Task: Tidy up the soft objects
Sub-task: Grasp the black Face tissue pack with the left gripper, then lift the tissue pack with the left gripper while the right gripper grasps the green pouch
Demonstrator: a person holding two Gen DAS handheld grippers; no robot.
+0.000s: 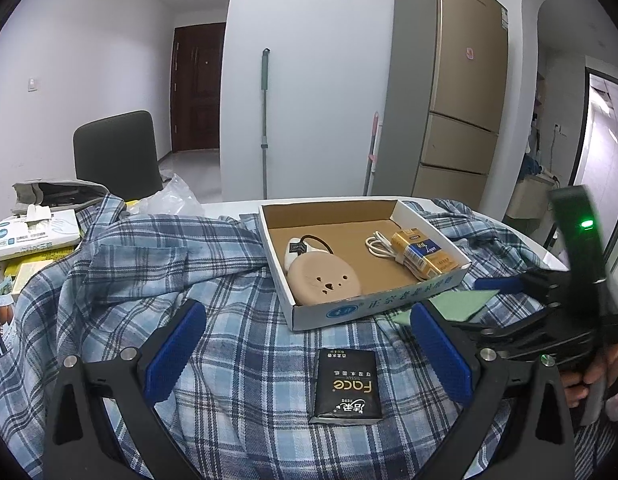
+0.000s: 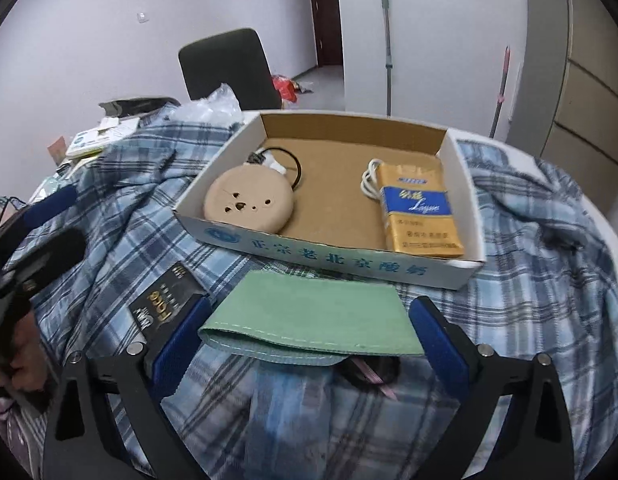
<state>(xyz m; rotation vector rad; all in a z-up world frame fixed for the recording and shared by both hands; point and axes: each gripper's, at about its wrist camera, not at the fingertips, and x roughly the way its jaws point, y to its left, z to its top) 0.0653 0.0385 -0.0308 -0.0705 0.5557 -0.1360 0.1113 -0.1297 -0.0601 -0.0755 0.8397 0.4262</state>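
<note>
While both views look across the cluttered bench [image 1: 521, 236], the scene reads as follows.

Left gripper: the left gripper [image 1: 309, 352] has its blue-padded fingers [image 1: 177, 350] spread wide and grasps nothing; it hangs over the black rectangular tissue packet with gold lettering [image 1: 346, 386], which lies flat on the cloth between the two fingers without touching either.

Right gripper: the right gripper [image 2: 309, 338] is likewise released, its blue pads [image 2: 439, 336] standing on either side of the folded green cloth with pale stitching [image 2: 309, 316]; whether the pads touch the cloth's edges cannot be told.

Green cloth: it lies on the blue and white plaid shirt [image 2: 529, 280], just in front of the box's near wall, with a dark object partly tucked under its near edge.

Plaid shirt: it is spread rumpled over most of the bench, under the box, the packet and the green cloth.

Box: the shallow white cardboard box with a brown inside [image 2: 329, 256] sits on the shirt.

Box contents: a round beige disc with small holes [image 2: 249, 204] at the left with a black cord [image 2: 297, 168] behind it; a yellow and blue packet [image 2: 419, 210] at the right, beside a coiled white cable [image 2: 369, 180].

Person: a hand [image 1: 589, 376] grips the right tool's handle at the edge of the left view.

Bench's far left: a white tissue box [image 1: 33, 234] and a crumpled clear plastic bag [image 1: 169, 200].

Behind: a dark chair [image 1: 117, 156] and a tall gold fridge [image 1: 457, 92].
</note>
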